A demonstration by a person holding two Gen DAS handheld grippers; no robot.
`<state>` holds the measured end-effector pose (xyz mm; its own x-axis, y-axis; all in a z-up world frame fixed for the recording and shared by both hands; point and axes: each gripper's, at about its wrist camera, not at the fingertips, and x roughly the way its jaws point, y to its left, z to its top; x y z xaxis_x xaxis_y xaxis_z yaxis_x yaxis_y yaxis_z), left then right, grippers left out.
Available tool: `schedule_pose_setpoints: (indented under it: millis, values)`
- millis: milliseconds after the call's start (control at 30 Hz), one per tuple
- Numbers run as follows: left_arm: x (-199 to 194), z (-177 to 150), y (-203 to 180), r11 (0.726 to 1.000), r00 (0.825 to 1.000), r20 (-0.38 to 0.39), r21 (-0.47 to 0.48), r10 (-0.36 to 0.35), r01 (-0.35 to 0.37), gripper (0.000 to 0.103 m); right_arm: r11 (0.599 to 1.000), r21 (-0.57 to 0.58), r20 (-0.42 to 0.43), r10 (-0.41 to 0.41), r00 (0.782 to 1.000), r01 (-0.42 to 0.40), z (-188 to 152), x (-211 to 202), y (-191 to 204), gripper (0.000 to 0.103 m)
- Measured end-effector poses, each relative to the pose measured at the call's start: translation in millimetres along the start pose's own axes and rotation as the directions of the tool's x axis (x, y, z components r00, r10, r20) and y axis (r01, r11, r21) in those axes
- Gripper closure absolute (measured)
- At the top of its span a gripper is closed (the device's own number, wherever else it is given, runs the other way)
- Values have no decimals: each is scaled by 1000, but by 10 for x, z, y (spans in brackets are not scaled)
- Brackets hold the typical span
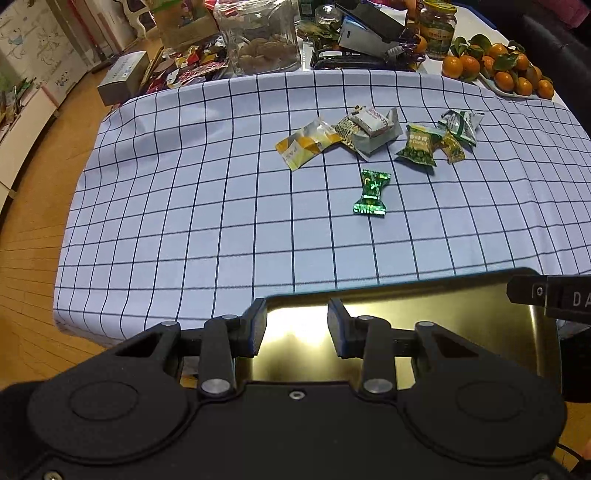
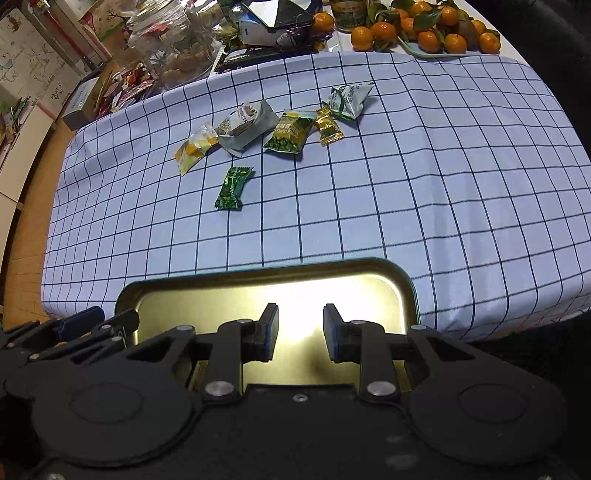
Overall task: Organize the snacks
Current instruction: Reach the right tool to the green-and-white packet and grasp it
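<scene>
- Gold-toned metal tray (image 2: 408, 291) sits at the near edge of the checked tablecloth (image 2: 443, 184), at 6 o'clock in both wrist views, with nothing visible on its shiny floor.
- Left gripper (image 1: 297, 326) hovers over the tray's left part, its jaws parted with bare metal showing between them; it holds nothing.
- Right gripper (image 2: 301, 330) hangs over the tray's middle, jaws likewise apart and holding nothing.
- Green foil candy (image 1: 371, 192) lies alone on the cloth, toward 12 o'clock from the tray and well apart from it.
- Beyond it runs a loose row of snacks: a yellow-and-white packet (image 1: 306, 142) at the 9 o'clock end, a grey-white packet (image 1: 373, 129) touching it, then a green pea packet (image 1: 419, 144), a small gold candy (image 1: 452, 146), and a white-and-green packet (image 1: 461, 123) at the 3 o'clock end.
- Mandarins (image 2: 424, 27) fill a plate at 1 o'clock past the cloth; a glass jar (image 1: 258, 33) stands at 11 o'clock.
</scene>
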<state>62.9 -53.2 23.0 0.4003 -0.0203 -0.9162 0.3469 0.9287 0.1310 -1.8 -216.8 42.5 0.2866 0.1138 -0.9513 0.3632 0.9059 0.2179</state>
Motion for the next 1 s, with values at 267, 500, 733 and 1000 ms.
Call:
schedule_pose_setpoints:
  millis: [267, 500, 733, 1000]
  values:
    - [225, 678, 85, 1000, 1000, -7, -3, -28, 28, 57, 1000, 15, 4, -22, 1000, 22, 821, 203, -6, 75]
    - [421, 1267, 227, 999, 1000, -9, -29, -25, 25, 57, 993, 103, 9, -56, 998, 55, 1644, 340, -116, 75]
    - [726, 1703, 414, 994, 998, -30, -98, -57, 54, 57, 973, 209, -7, -96, 995, 95, 2223, 576, -320, 74]
    - [991, 1697, 446, 990, 993, -89, -117, -84, 73, 57, 947, 293, -100, -104, 990, 129, 2308, 850, -610, 74]
